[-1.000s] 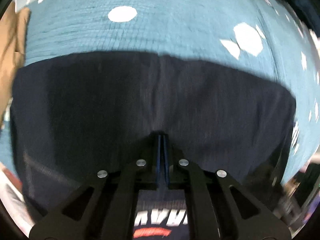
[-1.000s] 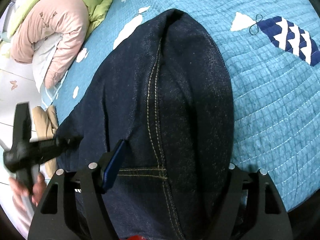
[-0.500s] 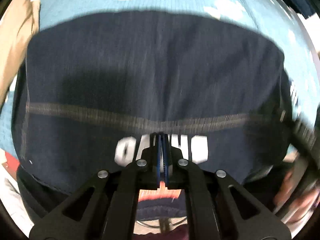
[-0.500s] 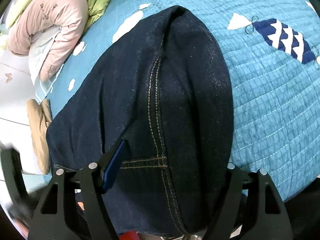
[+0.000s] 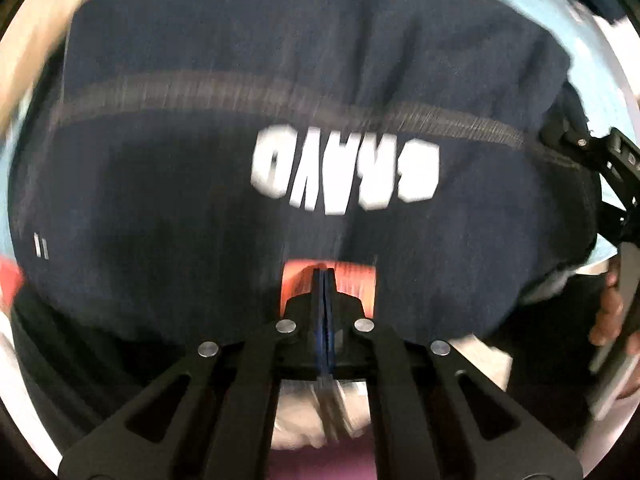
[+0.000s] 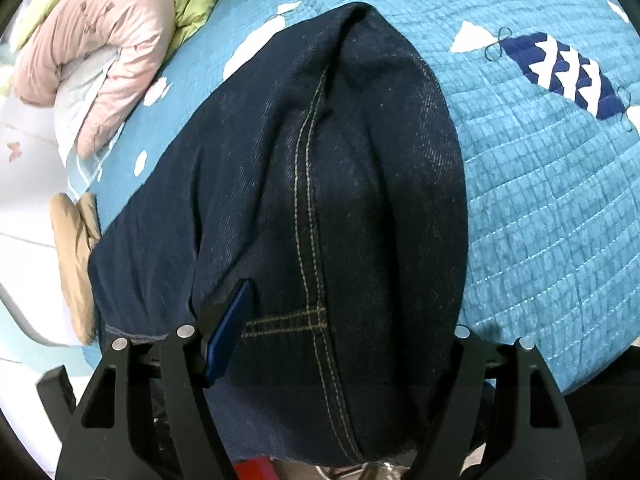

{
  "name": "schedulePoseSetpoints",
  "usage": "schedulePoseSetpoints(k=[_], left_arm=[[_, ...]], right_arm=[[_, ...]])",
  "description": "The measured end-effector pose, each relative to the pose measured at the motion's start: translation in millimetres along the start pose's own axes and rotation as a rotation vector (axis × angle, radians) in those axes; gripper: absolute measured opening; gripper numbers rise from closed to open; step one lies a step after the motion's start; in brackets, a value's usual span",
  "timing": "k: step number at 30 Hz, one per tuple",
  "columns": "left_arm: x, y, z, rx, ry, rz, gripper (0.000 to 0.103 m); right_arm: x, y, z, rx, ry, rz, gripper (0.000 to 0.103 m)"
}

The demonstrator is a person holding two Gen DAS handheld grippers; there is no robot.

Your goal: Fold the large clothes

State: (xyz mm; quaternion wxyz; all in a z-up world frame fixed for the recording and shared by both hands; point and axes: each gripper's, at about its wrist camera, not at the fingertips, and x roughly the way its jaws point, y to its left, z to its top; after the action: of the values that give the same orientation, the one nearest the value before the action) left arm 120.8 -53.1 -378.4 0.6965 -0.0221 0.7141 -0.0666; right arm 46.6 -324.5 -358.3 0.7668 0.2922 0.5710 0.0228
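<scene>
Dark blue jeans (image 6: 320,208) lie folded on the teal quilt (image 6: 540,200), and part of them hangs over the bed's near edge. My right gripper (image 6: 340,320) is open, with the thick denim fold lying between its spread fingers (image 6: 230,320). In the left wrist view the same jeans (image 5: 280,80) fill the frame, with a blurred stitched seam. My left gripper (image 5: 324,280) is shut, fingers pressed together with nothing seen between them, pulled back from the denim. Past its tips a dark shirt shows white letters (image 5: 344,172) and a red patch (image 5: 348,280).
A rolled pink and green duvet (image 6: 100,48) lies at the bed's far left. A tan cloth (image 6: 74,256) hangs at the left edge. My other gripper and the hand on it (image 5: 612,240) show at the right in the left wrist view.
My left gripper has pulled back and away from the jeans toward the bed edge; the lettered shirt has come into view. The right gripper has stayed open around the fold.
</scene>
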Motion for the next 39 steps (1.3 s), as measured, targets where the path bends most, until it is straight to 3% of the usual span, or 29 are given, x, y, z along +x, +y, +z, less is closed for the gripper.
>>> schedulePoseSetpoints(k=[3, 10, 15, 17, 19, 22, 24, 28, 31, 35, 39], left_arm=[[16, 1, -4, 0.053, -0.007, 0.002, 0.002], [0, -5, 13, 0.015, 0.038, -0.022, 0.003], [-34, -15, 21, 0.085, -0.072, 0.023, 0.003], [-28, -16, 37, 0.058, -0.077, 0.058, 0.003], [-24, -16, 52, 0.053, -0.073, 0.042, 0.003], [-29, -27, 68, 0.097, -0.169, 0.086, 0.003], [-15, -31, 78, 0.103, -0.166, 0.095, 0.002], [-1, -30, 64, 0.135, -0.19, 0.089, 0.002], [0, -24, 79, 0.094, -0.18, 0.03, 0.003], [-3, -22, 67, 0.123, -0.203, 0.057, 0.003], [-2, -41, 52, 0.126, -0.217, 0.073, 0.003]], right_arm=[[4, -2, 1, 0.008, 0.017, 0.008, 0.072], [7, -1, 2, 0.014, 0.018, 0.021, 0.08], [9, -2, 2, 0.01, 0.024, 0.02, 0.081], [10, -3, 3, 0.022, 0.031, 0.034, 0.081], [10, -5, 6, 0.039, 0.038, 0.055, 0.082], [10, -5, 6, 0.027, 0.049, 0.055, 0.083], [8, -5, 5, 0.022, 0.053, 0.056, 0.083], [6, -27, 10, 0.167, 0.038, 0.171, 0.084], [3, -41, 8, 0.264, 0.027, 0.266, 0.083], [5, -31, 7, 0.201, 0.071, 0.298, 0.084], [10, -7, 5, 0.043, 0.086, 0.172, 0.087]])
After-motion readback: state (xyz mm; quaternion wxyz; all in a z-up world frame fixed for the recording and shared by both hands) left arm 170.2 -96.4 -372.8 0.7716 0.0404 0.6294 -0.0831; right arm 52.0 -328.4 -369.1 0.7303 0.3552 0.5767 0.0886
